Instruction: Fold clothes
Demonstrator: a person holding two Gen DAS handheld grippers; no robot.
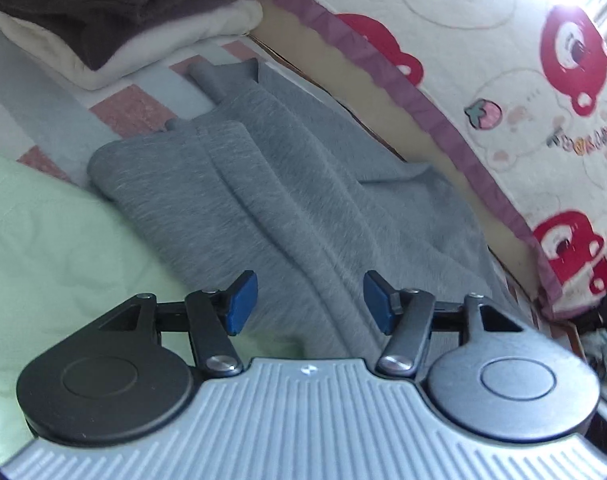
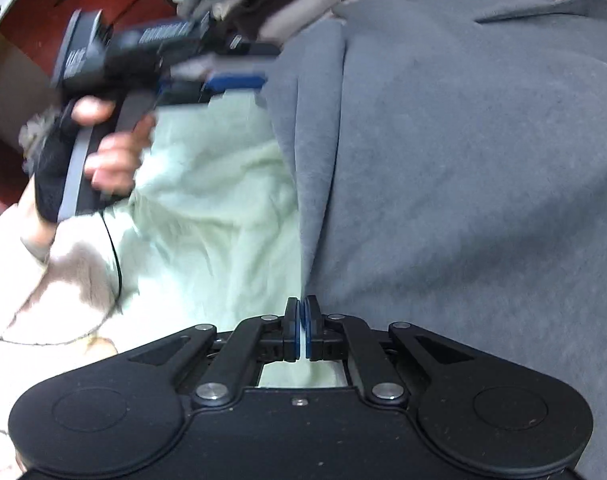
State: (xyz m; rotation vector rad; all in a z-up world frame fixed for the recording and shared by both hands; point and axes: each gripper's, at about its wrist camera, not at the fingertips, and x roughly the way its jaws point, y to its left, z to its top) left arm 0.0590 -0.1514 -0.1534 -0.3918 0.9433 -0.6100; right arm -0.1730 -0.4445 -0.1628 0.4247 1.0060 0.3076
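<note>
A grey garment (image 1: 287, 200) lies partly folded, with long creases, on a pale green blanket (image 1: 43, 248). My left gripper (image 1: 311, 304) hovers over its near end, open, with nothing between the blue pads (image 1: 243, 304). In the right wrist view the grey garment (image 2: 463, 160) fills the right side. My right gripper (image 2: 303, 320) is shut on its left edge, which runs straight down into the pads. The left gripper (image 2: 239, 84) appears there too, blurred, held by a hand (image 2: 111, 160) in a dark fingerless glove at the garment's far left corner.
A stack of folded clothes (image 1: 115, 28) in white, brown and cream sits at the back left. A bear-print quilt (image 1: 523, 92) with a purple border runs along the right. A red-brown cabinet (image 2: 63, 4) stands behind the hand.
</note>
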